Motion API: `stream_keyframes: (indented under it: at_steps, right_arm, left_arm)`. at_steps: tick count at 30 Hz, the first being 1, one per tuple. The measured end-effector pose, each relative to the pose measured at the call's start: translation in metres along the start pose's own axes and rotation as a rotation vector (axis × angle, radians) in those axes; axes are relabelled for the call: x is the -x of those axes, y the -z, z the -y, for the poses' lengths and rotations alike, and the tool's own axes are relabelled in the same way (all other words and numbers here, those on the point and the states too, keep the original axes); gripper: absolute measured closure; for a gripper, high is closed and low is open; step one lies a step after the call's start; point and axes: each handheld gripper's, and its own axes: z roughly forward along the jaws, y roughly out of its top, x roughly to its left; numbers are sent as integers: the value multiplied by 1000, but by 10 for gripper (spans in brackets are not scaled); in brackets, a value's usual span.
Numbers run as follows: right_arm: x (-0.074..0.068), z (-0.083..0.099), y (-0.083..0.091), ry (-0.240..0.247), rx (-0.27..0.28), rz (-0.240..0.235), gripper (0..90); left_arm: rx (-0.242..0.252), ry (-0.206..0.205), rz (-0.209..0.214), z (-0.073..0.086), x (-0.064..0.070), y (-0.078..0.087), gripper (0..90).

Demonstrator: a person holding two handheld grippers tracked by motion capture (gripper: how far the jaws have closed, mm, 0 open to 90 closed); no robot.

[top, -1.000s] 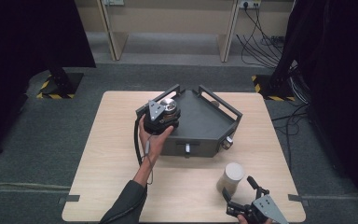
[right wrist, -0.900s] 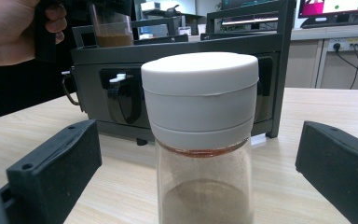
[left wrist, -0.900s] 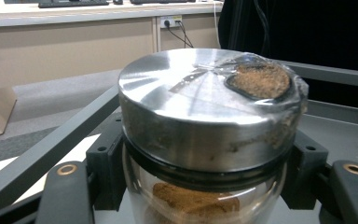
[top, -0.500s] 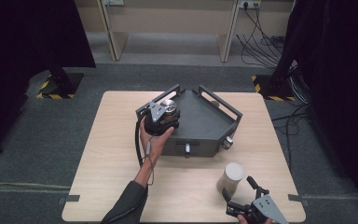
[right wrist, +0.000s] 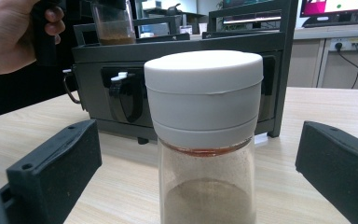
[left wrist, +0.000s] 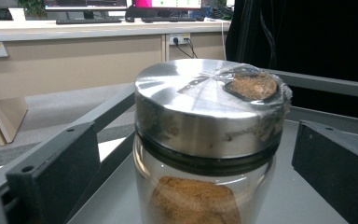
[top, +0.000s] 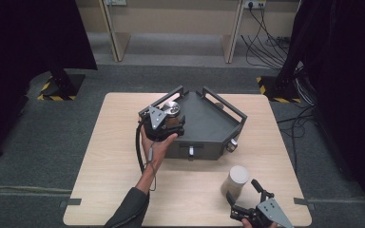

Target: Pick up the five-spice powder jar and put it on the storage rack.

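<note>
A glass jar (left wrist: pixel 205 140) with a silver metal lid and brown powder inside stands in the left corner of a dark grey tray (top: pixel 204 126). My left gripper (top: pixel 170 118), held in a hand, is open around it; in the left gripper view the jaws stand wide on either side, apart from the glass. A second glass jar (right wrist: pixel 205 140) with a white lid (top: pixel 238 174) and pale powder stands on the table near the front right. My right gripper (top: pixel 241 189) is open, its jaws flanking this jar without touching it.
The tray has raised rails, handles and front knobs (top: pixel 190 151), and takes up the table's middle and back. The wooden table (top: pixel 109 156) has bare surface at left and front. Cables (top: pixel 266 33) lie on the floor beyond.
</note>
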Motion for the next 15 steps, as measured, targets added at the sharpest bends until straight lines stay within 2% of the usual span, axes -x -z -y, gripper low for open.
stream_keyframes:
  at_steps: [15]
  right_arm:
    - [0,0,0,1,1,1,4]
  left_arm:
    - [38,15,6,2,0,16,3]
